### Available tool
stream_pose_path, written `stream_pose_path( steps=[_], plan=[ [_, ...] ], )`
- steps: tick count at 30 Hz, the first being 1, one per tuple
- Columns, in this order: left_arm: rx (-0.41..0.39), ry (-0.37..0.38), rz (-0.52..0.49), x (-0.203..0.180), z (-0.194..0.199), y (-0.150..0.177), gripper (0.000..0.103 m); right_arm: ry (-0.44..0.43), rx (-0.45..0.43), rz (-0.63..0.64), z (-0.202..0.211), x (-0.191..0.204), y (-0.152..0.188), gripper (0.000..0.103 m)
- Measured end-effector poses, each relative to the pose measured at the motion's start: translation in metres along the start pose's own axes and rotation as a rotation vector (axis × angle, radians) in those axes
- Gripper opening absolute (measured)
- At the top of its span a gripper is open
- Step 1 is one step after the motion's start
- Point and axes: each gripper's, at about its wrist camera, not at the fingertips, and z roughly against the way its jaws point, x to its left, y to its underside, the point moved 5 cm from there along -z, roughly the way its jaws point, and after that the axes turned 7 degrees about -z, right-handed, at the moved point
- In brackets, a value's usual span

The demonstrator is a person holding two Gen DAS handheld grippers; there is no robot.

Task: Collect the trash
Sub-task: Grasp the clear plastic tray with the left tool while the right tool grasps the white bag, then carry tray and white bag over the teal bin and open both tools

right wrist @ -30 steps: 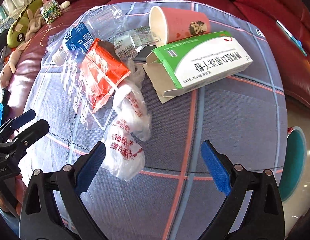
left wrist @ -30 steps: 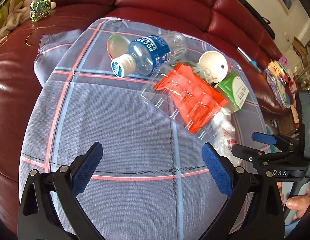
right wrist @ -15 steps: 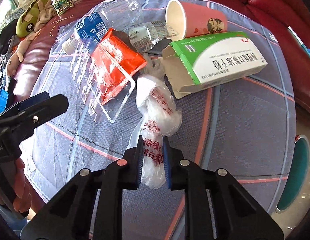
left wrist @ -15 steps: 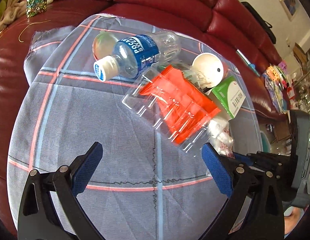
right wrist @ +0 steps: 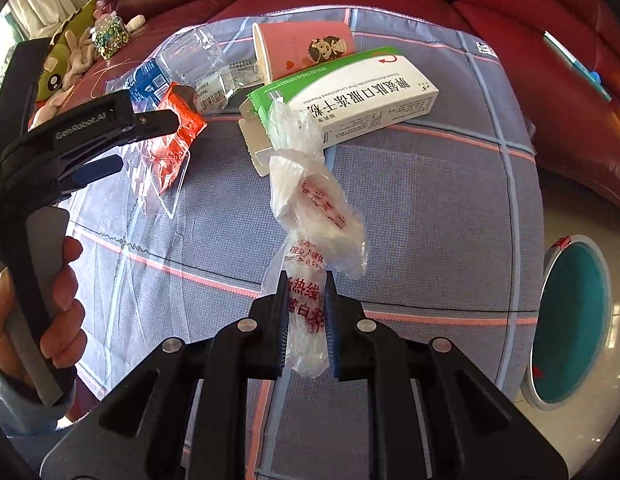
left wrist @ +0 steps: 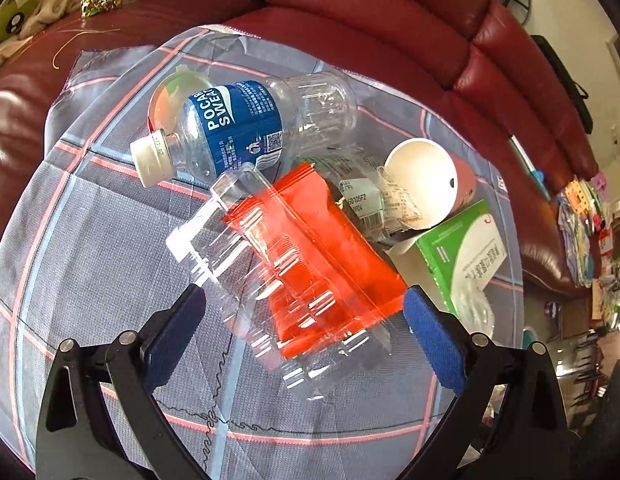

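1. Left wrist view: I have my left gripper [left wrist: 303, 320] spread wide and holding nothing, poised over the clear plastic tray [left wrist: 265, 280] with the orange packet [left wrist: 322, 260] inside it. The tray's long axis runs from far left to near right, slanting between my pads (so I judge a wrist roll may be needed before closing). The bottle [left wrist: 245, 128], paper cup [left wrist: 422, 180] and green box [left wrist: 466, 256] lie farther off on the checked cloth [left wrist: 89, 260].

2. Right wrist view: my right gripper [right wrist: 305, 320] is clenched on the near end of the white plastic bag [right wrist: 314, 216], which stretches straight away toward the box. The teal bin [right wrist: 570, 320] sits at the right.
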Motion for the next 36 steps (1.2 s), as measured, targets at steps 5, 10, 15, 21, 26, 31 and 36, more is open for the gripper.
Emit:
stream_pose_path(
  steps=[5, 10, 15, 21, 26, 31, 36],
  plan=[
    [0.032, -0.005, -0.038, 0.002, -0.011, 0.012, 0.077, -0.012, -0.013, -0.039, -0.003, -0.012, -0.002, 0.015],
    [0.015, -0.04, -0.102, -0.001, -0.004, 0.021, 0.061, -0.021, -0.026, -0.054, -0.002, -0.018, -0.002, 0.015],
    [-0.007, -0.065, -0.192, -0.008, 0.013, 0.035, 0.06, -0.019, -0.044, -0.06, 0.003, -0.025, -0.001, 0.015],
    [-0.037, -0.055, -0.293, -0.033, 0.043, 0.051, 0.06, -0.037, -0.071, -0.087, 0.015, -0.038, 0.0, 0.015],
    [-0.076, -0.026, -0.372, -0.067, 0.065, 0.056, 0.06, -0.045, -0.113, -0.117, 0.034, -0.053, 0.001, 0.015],
    [-0.092, 0.037, -0.458, -0.111, 0.076, 0.061, 0.06, -0.038, -0.165, -0.17, 0.057, -0.085, 0.004, 0.015],
    [-0.092, 0.086, -0.557, -0.163, 0.076, 0.069, 0.06, -0.01, -0.208, -0.244, 0.078, -0.131, 0.013, 0.015]
  ],
)
